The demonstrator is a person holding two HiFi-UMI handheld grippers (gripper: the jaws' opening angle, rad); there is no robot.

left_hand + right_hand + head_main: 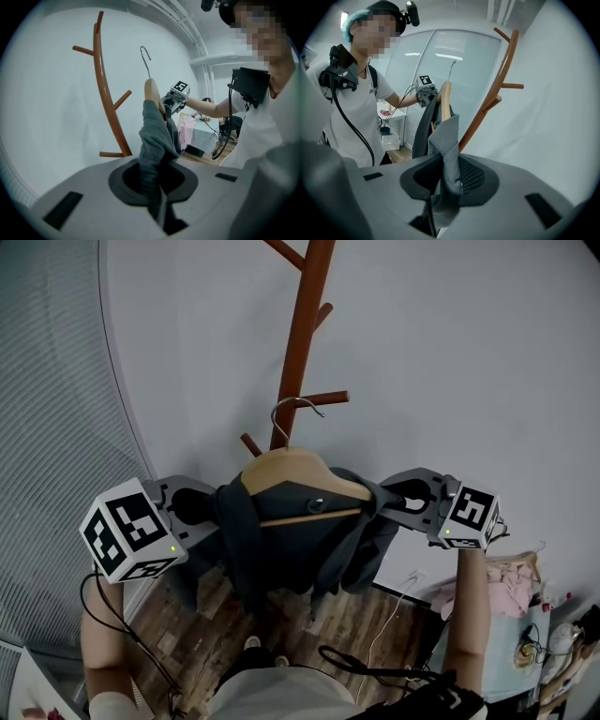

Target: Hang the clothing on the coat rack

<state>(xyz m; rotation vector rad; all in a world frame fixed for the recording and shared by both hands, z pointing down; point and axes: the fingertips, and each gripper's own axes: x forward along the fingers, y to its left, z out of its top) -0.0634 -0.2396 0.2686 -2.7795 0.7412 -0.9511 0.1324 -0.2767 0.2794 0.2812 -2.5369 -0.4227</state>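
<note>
The person wears a white T-shirt [333,122], teal cap [349,23] and trailing black cables [229,117].

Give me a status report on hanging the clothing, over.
Left gripper, right gripper: each shut on the dark grey garment. Garment on wooden hanger, metal hook not yet on reddish-brown wooden coat rack. Nothing in the way.
</note>
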